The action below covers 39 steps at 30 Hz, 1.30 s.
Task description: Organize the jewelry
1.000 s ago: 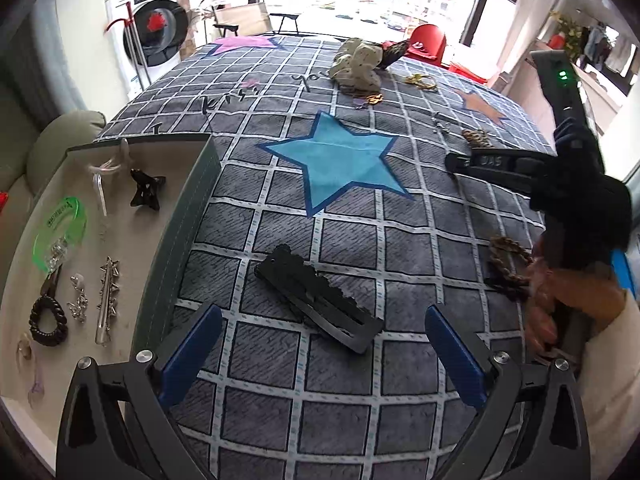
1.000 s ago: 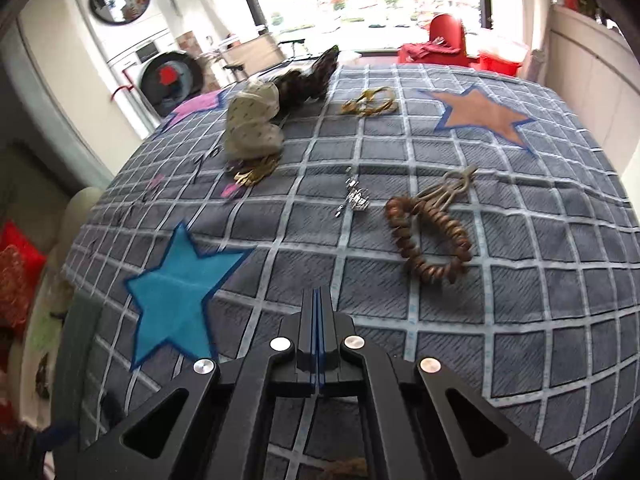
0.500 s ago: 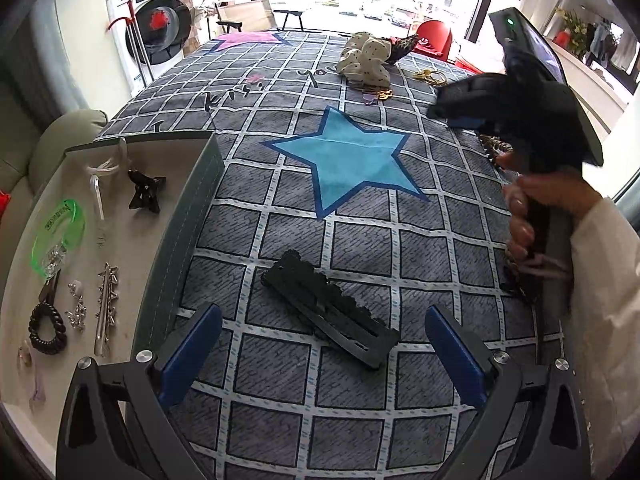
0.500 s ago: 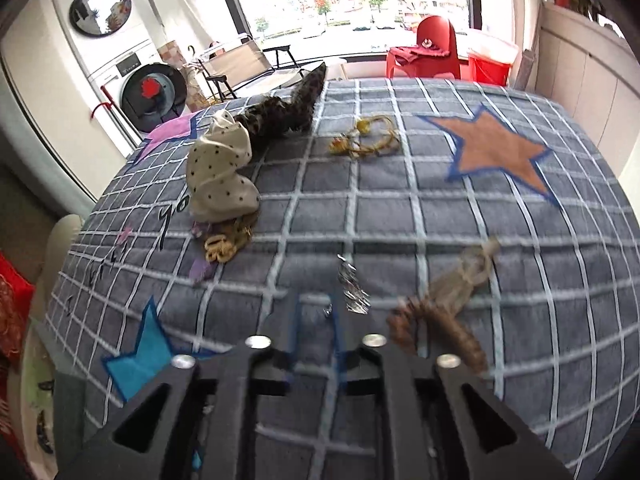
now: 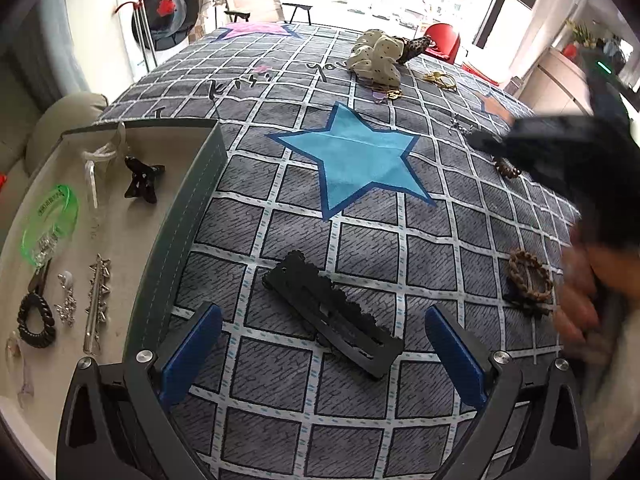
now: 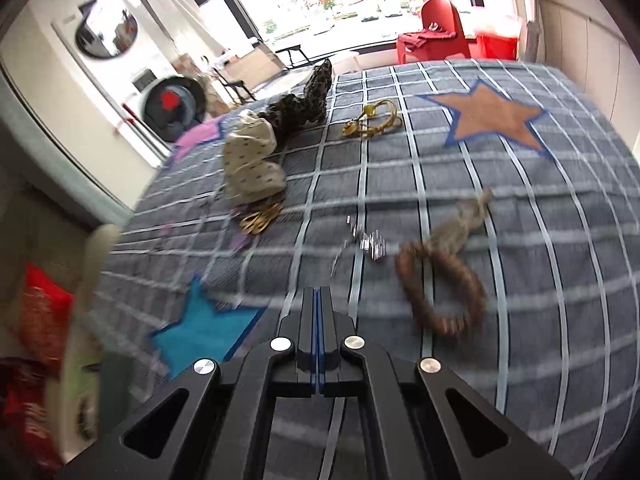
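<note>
A black scalloped hair clip point(image 5: 334, 314) lies on the grey checked cloth between the fingers of my open left gripper point(image 5: 324, 354). A beige tray point(image 5: 120, 248) at the left holds a green bangle point(image 5: 50, 220), a black claw clip point(image 5: 142, 178), a black hair tie point(image 5: 36, 320) and a spiked silver pin point(image 5: 96, 304). My right gripper point(image 6: 318, 300) is shut and empty above the cloth. Ahead of it lie a brown bead bracelet point(image 6: 440, 288) and a small silver piece point(image 6: 370, 242). A braided brown ring point(image 5: 528, 276) lies at the right in the left wrist view.
Farther back are a cream dotted scrunchie point(image 6: 250, 168), a leopard scrunchie point(image 6: 304, 100), a gold chain point(image 6: 374, 124) and gold earrings point(image 6: 260, 220). The right gripper's body and hand point(image 5: 580, 200) hang blurred over the cloth's right side. The tray's dark wall point(image 5: 180, 232) borders the clip's left.
The right gripper has lifted off the braided ring and swung forward toward the bead bracelet, opening slightly then shutting. The left gripper has stayed open over the black clip.
</note>
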Each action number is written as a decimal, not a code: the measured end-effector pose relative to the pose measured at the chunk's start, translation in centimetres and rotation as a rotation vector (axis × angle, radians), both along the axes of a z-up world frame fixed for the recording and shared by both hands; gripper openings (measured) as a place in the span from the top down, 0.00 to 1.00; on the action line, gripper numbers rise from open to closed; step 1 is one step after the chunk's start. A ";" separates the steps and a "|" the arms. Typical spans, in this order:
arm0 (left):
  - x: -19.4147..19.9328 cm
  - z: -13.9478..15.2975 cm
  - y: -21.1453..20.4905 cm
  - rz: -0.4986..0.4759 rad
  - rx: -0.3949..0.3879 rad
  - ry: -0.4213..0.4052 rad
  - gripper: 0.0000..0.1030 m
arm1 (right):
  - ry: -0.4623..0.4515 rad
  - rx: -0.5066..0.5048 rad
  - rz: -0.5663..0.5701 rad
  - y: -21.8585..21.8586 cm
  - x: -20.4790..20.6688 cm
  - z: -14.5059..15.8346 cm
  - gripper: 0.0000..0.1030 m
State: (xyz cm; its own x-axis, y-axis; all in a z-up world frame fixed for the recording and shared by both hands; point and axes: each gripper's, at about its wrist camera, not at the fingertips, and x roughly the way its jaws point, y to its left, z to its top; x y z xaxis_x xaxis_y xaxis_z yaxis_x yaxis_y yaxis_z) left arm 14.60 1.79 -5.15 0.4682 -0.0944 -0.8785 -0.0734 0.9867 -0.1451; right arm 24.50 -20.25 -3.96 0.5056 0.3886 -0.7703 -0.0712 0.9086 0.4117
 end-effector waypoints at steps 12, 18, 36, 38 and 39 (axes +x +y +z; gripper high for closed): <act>1.1 -0.7 -1.1 -0.007 0.083 0.011 0.01 | -0.014 -0.003 0.010 -2.5 -3.4 1.8 0.82; 1.1 -1.1 -1.8 -0.035 0.133 0.000 0.01 | 0.005 -0.086 0.034 -4.2 -7.3 1.8 0.31; 0.4 0.2 -3.1 -0.141 0.070 -0.054 0.66 | -0.002 -0.343 0.101 -0.3 -11.5 -0.4 0.88; 0.2 0.3 -2.8 -0.148 0.039 -0.049 0.68 | -0.005 -0.299 0.086 -0.8 -11.7 -0.2 0.89; 0.0 0.3 -2.8 -0.153 0.028 -0.048 0.68 | -0.011 -0.267 0.081 -1.1 -11.9 0.0 0.90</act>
State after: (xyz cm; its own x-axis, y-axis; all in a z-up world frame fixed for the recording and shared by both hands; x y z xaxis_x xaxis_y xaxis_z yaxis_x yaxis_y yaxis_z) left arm 14.57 -1.00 -4.81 0.4916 -0.1431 -0.8590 0.0841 0.9896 -0.1167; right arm 12.57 -21.31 -3.91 0.4900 0.2121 -0.8455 -0.1513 0.9759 0.1572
